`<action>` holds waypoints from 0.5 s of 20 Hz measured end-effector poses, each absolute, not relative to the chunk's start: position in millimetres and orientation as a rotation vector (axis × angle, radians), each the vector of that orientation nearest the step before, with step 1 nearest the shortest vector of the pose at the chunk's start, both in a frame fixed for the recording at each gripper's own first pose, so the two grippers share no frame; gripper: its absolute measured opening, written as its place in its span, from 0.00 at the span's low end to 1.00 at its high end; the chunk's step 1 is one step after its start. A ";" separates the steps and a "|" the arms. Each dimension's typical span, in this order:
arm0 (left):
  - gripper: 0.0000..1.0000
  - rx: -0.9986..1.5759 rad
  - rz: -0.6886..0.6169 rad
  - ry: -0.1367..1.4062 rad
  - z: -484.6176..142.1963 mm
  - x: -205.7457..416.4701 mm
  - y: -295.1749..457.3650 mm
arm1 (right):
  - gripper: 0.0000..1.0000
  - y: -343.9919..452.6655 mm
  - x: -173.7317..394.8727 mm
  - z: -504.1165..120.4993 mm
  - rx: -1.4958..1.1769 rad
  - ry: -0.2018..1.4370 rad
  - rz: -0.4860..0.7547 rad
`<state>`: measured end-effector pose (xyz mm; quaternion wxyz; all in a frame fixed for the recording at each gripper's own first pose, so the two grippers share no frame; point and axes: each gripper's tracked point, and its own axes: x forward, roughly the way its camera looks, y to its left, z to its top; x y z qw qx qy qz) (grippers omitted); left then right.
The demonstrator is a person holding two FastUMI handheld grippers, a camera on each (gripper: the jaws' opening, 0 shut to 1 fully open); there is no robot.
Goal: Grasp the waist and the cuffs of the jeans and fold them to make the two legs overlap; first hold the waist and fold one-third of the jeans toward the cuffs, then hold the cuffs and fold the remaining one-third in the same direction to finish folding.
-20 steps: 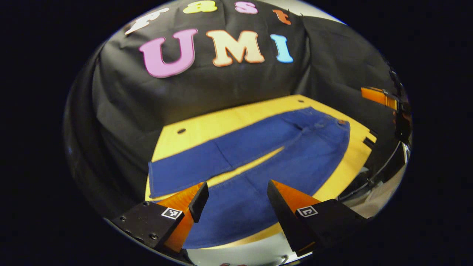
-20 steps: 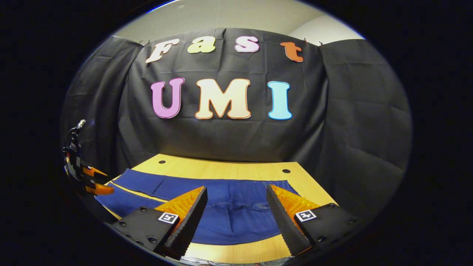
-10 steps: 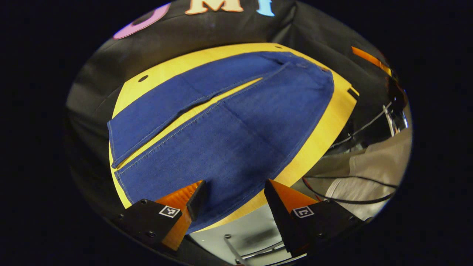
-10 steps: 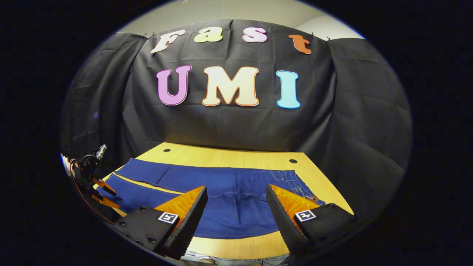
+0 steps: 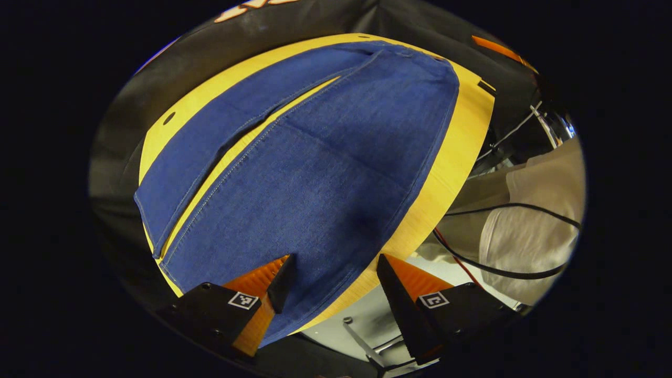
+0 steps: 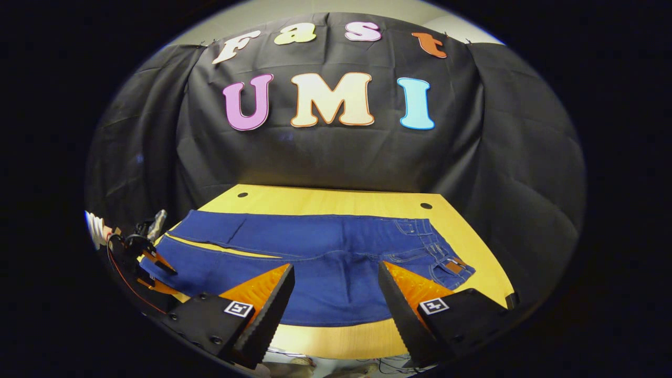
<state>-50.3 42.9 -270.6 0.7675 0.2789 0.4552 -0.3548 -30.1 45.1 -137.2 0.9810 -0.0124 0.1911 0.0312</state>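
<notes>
Blue jeans [image 5: 315, 173] lie flat on the yellow wooden table [image 5: 451, 163], legs spread with a narrow gap between them. In the left gripper view my left gripper [image 5: 333, 286] is open, hovering above the near leg close to its cuff [image 5: 173, 273] and the table's front edge. In the right gripper view the jeans [image 6: 325, 257] stretch across the table [image 6: 336, 202], waist [image 6: 441, 257] at the right, cuffs at the left. My right gripper [image 6: 336, 299] is open, above the near edge by the seat. The left gripper [image 6: 149, 260] shows far left over the cuffs.
A person in light clothes [image 5: 530, 226] stands beside the table's front edge, with black cables [image 5: 504, 210] hanging there. Metal frame parts [image 5: 362, 341] lie below the table edge. Two small holes [image 6: 426, 206] mark the table's far side near the black cloth wall.
The left gripper has tilted down and come closer over the near leg and cuff end. The right gripper's view has lowered a little, bringing the waist and belt loops into sight.
</notes>
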 end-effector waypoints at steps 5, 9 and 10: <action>0.93 0.628 -0.785 1.022 -270.7 -50.4 44.8 | 0.99 42.2 -22.6 -142.0 -0.011 0.396 0.061; 0.90 0.610 -0.775 1.001 -270.6 -46.6 42.7 | 0.99 45.3 -17.0 -147.6 0.027 0.404 0.067; 0.82 0.597 -0.762 1.003 -271.3 -48.7 42.1 | 0.99 47.5 -15.0 -148.1 0.037 0.407 0.070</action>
